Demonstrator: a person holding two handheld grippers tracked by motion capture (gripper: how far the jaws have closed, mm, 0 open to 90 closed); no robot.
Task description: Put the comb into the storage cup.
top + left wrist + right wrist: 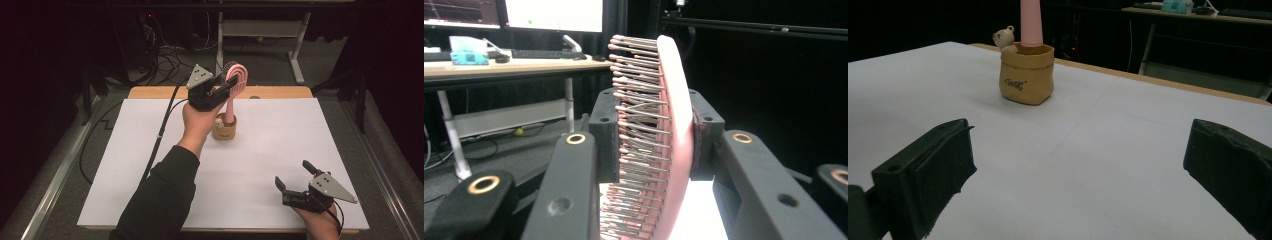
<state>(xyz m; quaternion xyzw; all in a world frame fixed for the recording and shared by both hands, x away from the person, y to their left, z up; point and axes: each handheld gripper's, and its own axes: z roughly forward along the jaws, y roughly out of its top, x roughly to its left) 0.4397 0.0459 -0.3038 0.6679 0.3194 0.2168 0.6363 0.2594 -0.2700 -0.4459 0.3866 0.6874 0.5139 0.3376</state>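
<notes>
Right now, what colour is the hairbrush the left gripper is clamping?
Pink, with metallic bristles; the hairbrush shows best in the left gripper view.

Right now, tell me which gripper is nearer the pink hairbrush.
Left. The left gripper is clamped on the pink hairbrush head; the right gripper sits open, far off at the table's near edge.

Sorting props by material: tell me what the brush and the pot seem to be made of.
Brush: pink body, smooth with a soft sheen, likely plastic; its pins are thin, straight and glinting, probably metal with pink tips. Pot: tan, matte, moulded like a creased sack with a small bear on the rim, so it looks like ceramic or resin; which one cannot be told. The left tool clamps the brush head.
</notes>
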